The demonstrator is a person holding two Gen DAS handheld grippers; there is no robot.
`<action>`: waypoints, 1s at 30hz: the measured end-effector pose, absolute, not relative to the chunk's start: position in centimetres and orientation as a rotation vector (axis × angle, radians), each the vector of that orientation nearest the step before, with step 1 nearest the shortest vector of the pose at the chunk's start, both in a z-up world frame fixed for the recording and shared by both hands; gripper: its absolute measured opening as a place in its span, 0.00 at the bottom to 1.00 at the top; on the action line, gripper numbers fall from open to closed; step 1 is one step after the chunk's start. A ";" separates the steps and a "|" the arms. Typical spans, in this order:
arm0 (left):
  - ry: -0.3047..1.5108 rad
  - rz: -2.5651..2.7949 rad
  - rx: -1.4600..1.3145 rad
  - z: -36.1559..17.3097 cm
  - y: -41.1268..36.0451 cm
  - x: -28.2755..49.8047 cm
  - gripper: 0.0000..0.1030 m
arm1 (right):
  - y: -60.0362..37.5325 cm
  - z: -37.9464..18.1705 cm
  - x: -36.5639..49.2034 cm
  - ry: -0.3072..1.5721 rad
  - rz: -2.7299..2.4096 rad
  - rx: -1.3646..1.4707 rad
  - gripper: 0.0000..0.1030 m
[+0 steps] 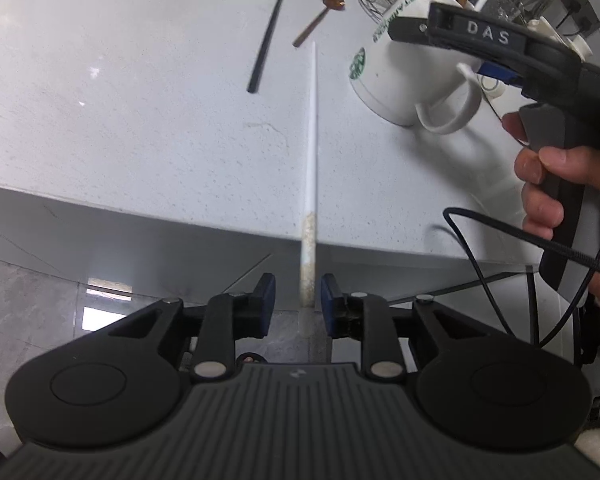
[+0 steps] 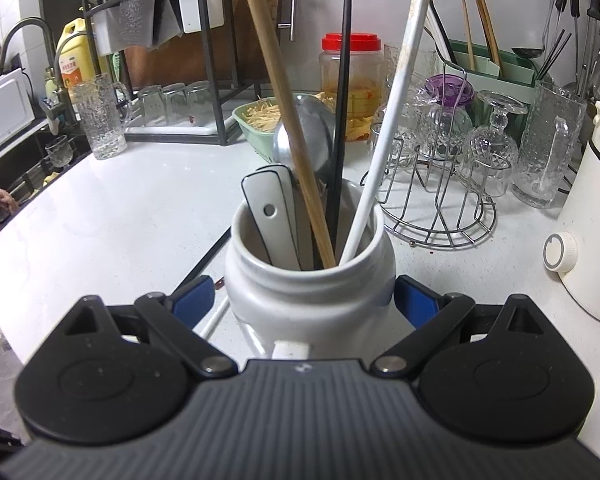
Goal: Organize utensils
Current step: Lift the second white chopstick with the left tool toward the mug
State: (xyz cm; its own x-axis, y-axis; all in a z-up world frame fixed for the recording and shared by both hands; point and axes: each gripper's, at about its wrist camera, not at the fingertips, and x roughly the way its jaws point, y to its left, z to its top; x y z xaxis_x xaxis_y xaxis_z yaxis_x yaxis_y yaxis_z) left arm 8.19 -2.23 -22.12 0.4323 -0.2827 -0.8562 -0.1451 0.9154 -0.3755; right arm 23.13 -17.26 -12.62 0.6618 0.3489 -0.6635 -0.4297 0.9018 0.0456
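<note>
Your left gripper (image 1: 298, 300) is hovering at the near edge of the white surface (image 1: 140, 120); its jaws are standing a little apart, with the speckled end of a white chopstick (image 1: 313, 152) lying between the blue pads (image 1: 266, 294) and no pad pressing on it; the stick is resting on the surface and overhanging its edge toward you. Farther along, a black chopstick (image 1: 269, 36) and a small brown spoon (image 1: 320, 16) are lying loose on the surface, well apart from your left gripper.

Your right hand (image 1: 564, 196) is wrapping the handle of the right gripper (image 2: 306, 300), whose jaws are reaching around a white mug (image 2: 308, 276); the blue pads are sitting at the mug's two sides, though you cannot tell from here whether they are pressing on it. The mug is standing upright on the surface and holding a white spoon (image 2: 270, 216), a metal spoon (image 2: 314, 136), a wooden chopstick (image 2: 284, 92), a second black chopstick (image 2: 342, 92) and a second white chopstick (image 2: 392, 100), all leaning out of its mouth. Beyond it, a wire rack (image 2: 440, 200) is carrying upturned glasses, and a red-lidded jar (image 2: 350, 72) is standing farther back.
</note>
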 end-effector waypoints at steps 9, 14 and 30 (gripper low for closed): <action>1.060 -0.084 -0.428 -21.9 -2.9 7.9 0.09 | -17.1 -12.9 23.2 0.724 0.420 -0.136 0.95; 1.038 -0.076 -0.388 -20.9 -3.1 7.5 0.09 | -16.9 -13.1 23.1 0.726 0.417 -0.143 0.95; 0.906 -0.063 -0.279 -10.2 0.1 8.9 0.08 | -17.2 -12.9 23.6 0.718 0.366 -0.076 0.93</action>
State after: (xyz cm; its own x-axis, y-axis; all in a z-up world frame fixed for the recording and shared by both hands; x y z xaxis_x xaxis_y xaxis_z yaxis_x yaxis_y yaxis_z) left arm 8.90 0.13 -10.19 0.6174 -0.1708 -0.7679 -0.0632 0.9622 -0.2649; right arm 23.63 -17.24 -12.89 0.6927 0.3014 -0.6552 -0.3529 0.9340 0.0565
